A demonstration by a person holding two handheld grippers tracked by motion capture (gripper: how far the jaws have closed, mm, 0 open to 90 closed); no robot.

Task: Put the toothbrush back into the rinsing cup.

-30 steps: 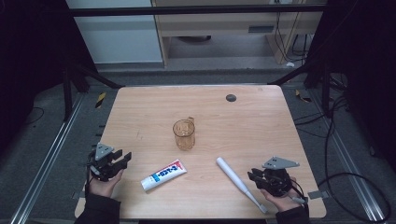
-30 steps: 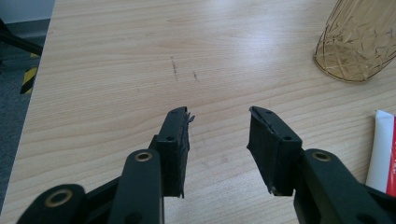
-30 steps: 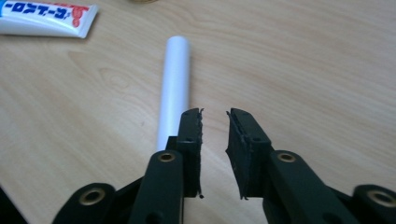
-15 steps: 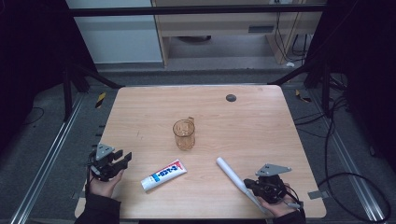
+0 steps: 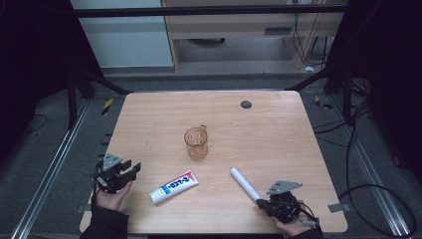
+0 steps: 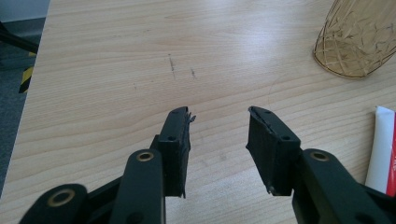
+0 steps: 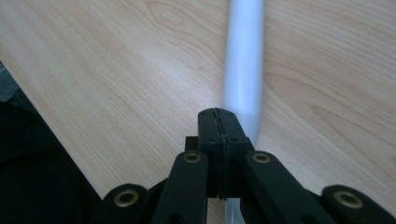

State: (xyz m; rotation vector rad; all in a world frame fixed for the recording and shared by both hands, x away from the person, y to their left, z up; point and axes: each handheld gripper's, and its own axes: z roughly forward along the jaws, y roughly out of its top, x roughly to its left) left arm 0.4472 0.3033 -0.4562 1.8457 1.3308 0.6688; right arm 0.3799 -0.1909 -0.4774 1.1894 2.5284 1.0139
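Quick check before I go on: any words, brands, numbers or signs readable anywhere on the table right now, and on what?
Toothpaste tube: blue lettering on its white and red body in the high view, too small and blurred to read.
Toothpaste tube end in the left gripper view: white and red, no lettering legible.
White tube by the right gripper: plain, no print.
Glass cup: cut pattern, no text.
Nothing can be quoted.

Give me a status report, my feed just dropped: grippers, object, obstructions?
Right gripper shut, jaws pressed together over the near end of the white tube. Left gripper open, idle. Toothpaste tube and amber glass mug stand apart from it.
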